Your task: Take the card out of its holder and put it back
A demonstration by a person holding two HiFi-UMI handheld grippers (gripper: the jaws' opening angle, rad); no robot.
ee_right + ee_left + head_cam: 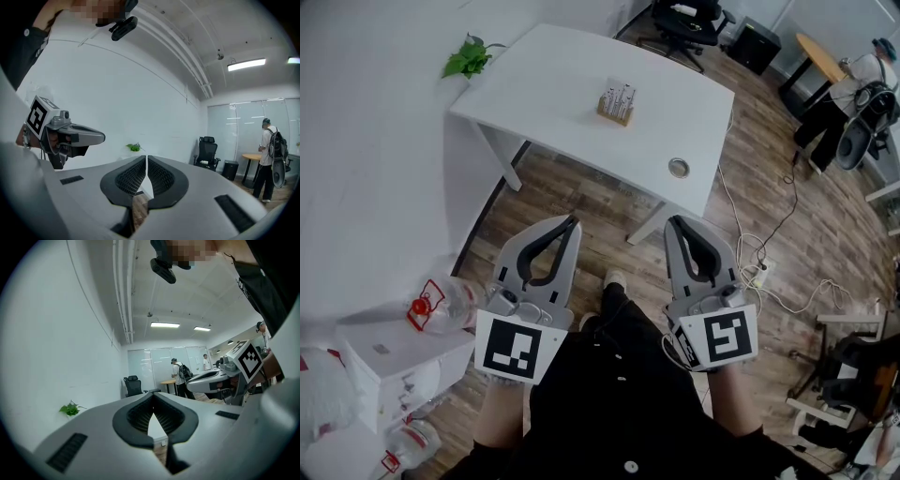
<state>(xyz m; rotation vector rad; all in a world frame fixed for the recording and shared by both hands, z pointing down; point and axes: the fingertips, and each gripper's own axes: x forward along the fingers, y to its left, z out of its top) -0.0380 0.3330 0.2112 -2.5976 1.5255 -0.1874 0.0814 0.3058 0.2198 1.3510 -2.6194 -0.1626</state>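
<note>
A white table (572,75) stands on a brown wood floor (581,192). Near the middle of the table top sits a small wooden holder (615,114). White cards (620,94) stand up in it. Close to the near edge, a round metal ring (679,168) is set into the top. On the floor to the right, white cords (748,246) lie by a power strip (760,273).

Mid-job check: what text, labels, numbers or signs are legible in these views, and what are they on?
No text reads clearly in any view.
Cards in the holder on the white table: print too small to read.
Left claw marker cube and right claw marker cube: square patterns only, no letters.
Label on the white box: too small to read.
</note>
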